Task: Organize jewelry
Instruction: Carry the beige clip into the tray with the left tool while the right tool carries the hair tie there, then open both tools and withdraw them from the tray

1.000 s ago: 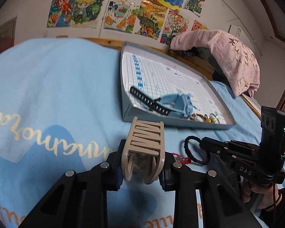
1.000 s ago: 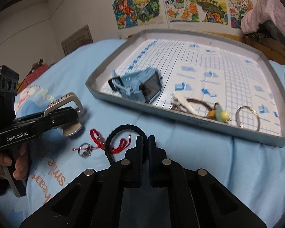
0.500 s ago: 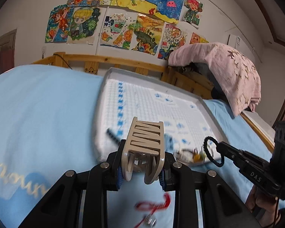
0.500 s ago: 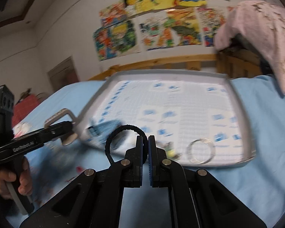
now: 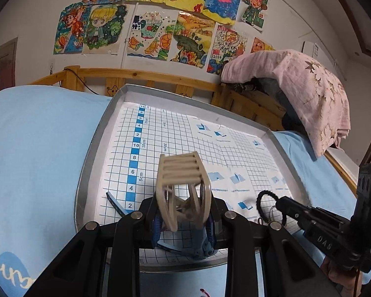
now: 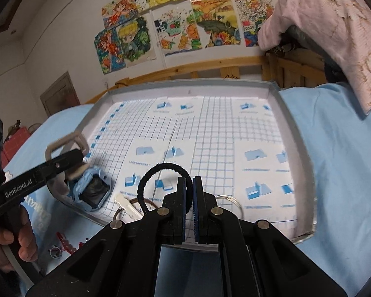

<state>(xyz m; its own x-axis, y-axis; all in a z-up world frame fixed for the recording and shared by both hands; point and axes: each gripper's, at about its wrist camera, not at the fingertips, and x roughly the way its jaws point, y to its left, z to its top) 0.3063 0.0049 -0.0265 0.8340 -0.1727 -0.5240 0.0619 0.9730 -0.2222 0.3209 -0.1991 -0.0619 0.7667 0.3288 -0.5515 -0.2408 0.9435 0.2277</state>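
Over grid-lined tray (image 5: 91, 163): beige hair claw (image 5: 183, 188) upright in left tool (image 5: 184, 225).

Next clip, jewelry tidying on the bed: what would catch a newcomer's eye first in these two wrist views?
Probably the beige hair claw clamped in the left gripper, held up over the near end of the grey tray with its blue-gridded lining. Next, the black hair tie pinched in the right gripper, looping out above the tray's front edge. Behind the bed, bright children's drawings cover the wall.
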